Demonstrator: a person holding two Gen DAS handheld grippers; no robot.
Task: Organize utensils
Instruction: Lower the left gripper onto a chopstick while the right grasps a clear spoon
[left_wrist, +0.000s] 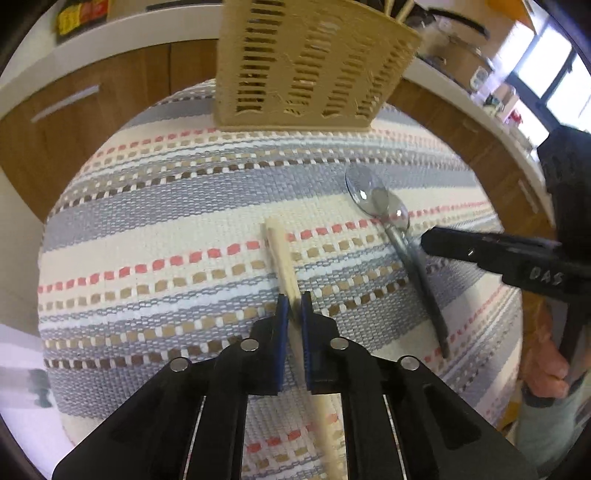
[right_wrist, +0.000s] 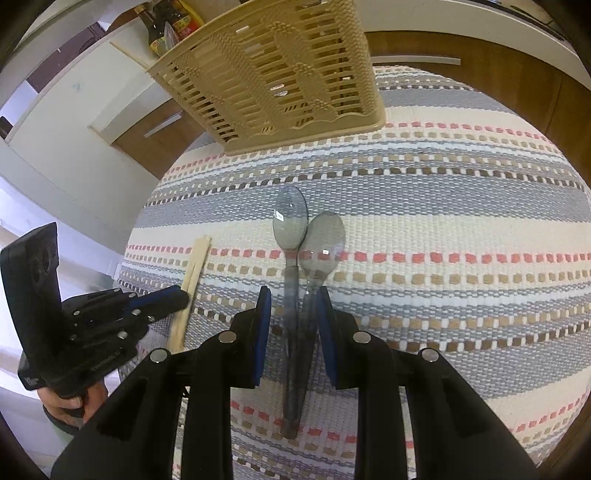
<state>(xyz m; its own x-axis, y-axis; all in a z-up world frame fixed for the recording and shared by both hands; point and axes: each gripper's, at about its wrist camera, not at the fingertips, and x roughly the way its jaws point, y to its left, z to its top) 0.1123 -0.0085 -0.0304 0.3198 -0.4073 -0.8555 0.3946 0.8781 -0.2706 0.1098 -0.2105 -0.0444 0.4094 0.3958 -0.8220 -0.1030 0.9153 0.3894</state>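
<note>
Both views are being evenly lit by daylight from bright windows (left_wrist: 546, 70), with edges being bent and blurred by fisheye distortion.

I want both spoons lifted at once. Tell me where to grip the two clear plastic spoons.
Grip the two clear plastic spoons at their side-by-side handles, coming from the handle end with the right gripper straddling both. The bowls overlap and are wide; the handles are narrow and nearly parallel.

Wooden cabinets (left_wrist: 92, 122); white counter (left_wrist: 129, 33); bright, perhaps windows (left_wrist: 565, 85).
</note>
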